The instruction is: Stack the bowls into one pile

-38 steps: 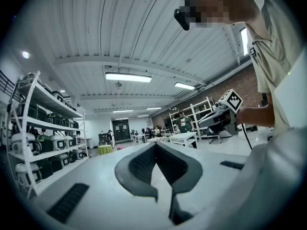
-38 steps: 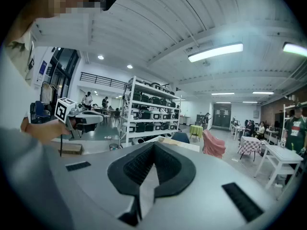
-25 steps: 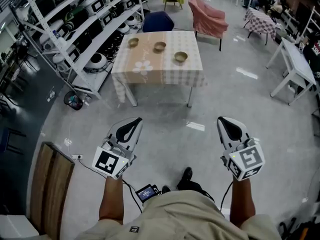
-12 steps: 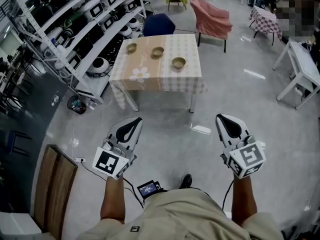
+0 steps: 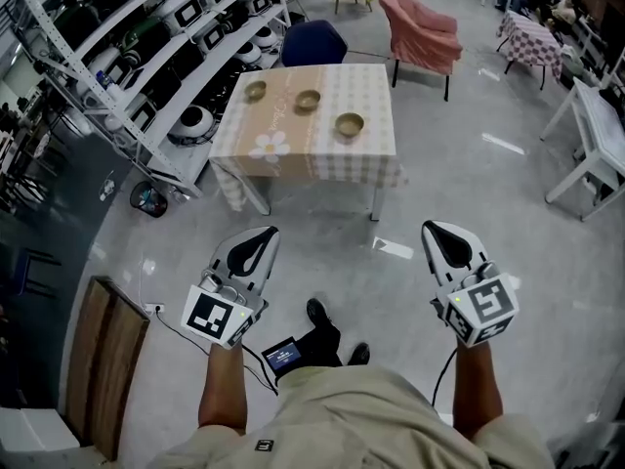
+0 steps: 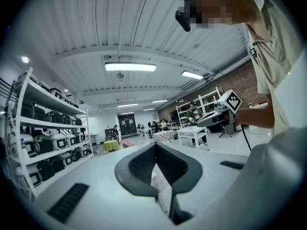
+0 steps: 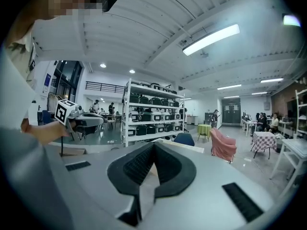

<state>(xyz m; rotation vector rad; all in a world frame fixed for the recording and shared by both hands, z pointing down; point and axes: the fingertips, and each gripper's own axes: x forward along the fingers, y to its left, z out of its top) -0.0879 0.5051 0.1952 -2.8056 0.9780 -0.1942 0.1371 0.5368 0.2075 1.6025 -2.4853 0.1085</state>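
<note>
Three tan bowls stand apart on the checked-cloth table (image 5: pixel 293 149) far ahead: the left bowl (image 5: pixel 255 91), the middle bowl (image 5: pixel 308 100) and the right bowl (image 5: pixel 350 124). My left gripper (image 5: pixel 258 242) is held over the floor well short of the table, shut with nothing in it. My right gripper (image 5: pixel 441 234) is level with it on the other side, also shut and empty. In the left gripper view the left gripper (image 6: pixel 154 145) has its jaws meeting at the tip. The right gripper (image 7: pixel 153 144) shows the same in the right gripper view.
A long shelving rack (image 5: pixel 146 57) of appliances runs along the left of the table. Behind the table are a blue chair (image 5: pixel 312 42) and a pink-covered chair (image 5: pixel 422 29). A white table (image 5: pixel 596 135) stands right, a wooden bench (image 5: pixel 103 360) near left. Grey floor lies between me and the table.
The person has stepped forward, a foot now showing between the grippers, and the table sits slightly nearer. Both grippers keep their pose and stay shut.
</note>
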